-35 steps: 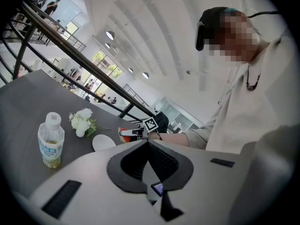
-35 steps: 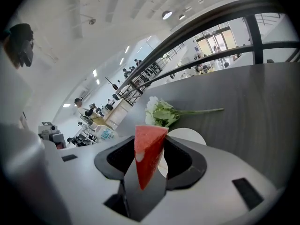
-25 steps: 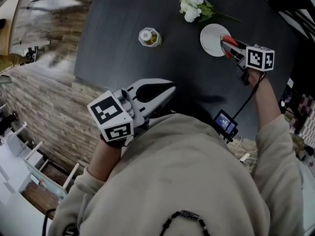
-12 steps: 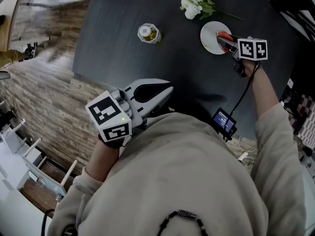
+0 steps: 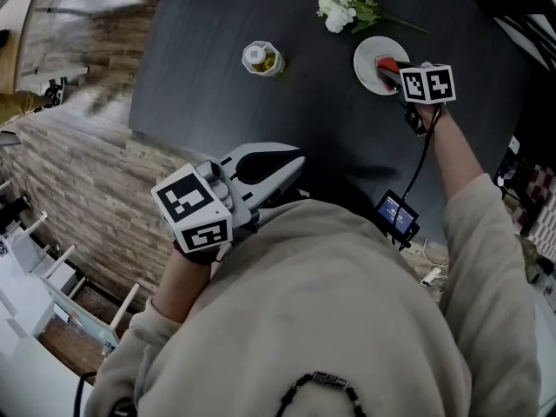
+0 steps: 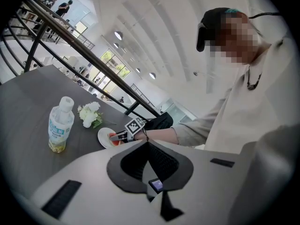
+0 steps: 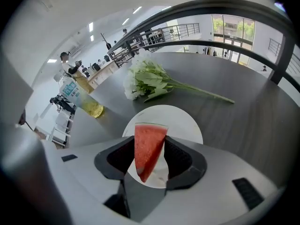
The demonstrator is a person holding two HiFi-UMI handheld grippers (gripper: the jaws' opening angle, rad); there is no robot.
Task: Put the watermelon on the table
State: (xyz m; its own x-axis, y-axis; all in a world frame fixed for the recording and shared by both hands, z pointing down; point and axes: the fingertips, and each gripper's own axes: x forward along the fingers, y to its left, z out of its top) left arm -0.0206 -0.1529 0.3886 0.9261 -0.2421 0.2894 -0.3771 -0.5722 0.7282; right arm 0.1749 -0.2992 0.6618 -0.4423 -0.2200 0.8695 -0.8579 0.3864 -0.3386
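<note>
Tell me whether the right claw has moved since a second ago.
Yes. In the head view the right claw, holding the watermelon slice, has shifted up and left, from the right edge of the white plate to over its middle.

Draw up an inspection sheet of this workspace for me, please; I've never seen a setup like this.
Surface: dark grey matte table.
Job's things: red wedge-shaped watermelon slice, upright with its rind up, over the round white plate; not yet on the table.
Clutter: clear plastic bottle of yellowish drink; bunch of white flowers with green stems lying beside the plate.
Grippers: right hand-held gripper shut on the watermelon slice; left hand-held gripper shut, empty.
Cables: black cable from the right hand-held gripper towards a small black screen device.
Surroundings: brown plank floor; dark metal railing.
</note>
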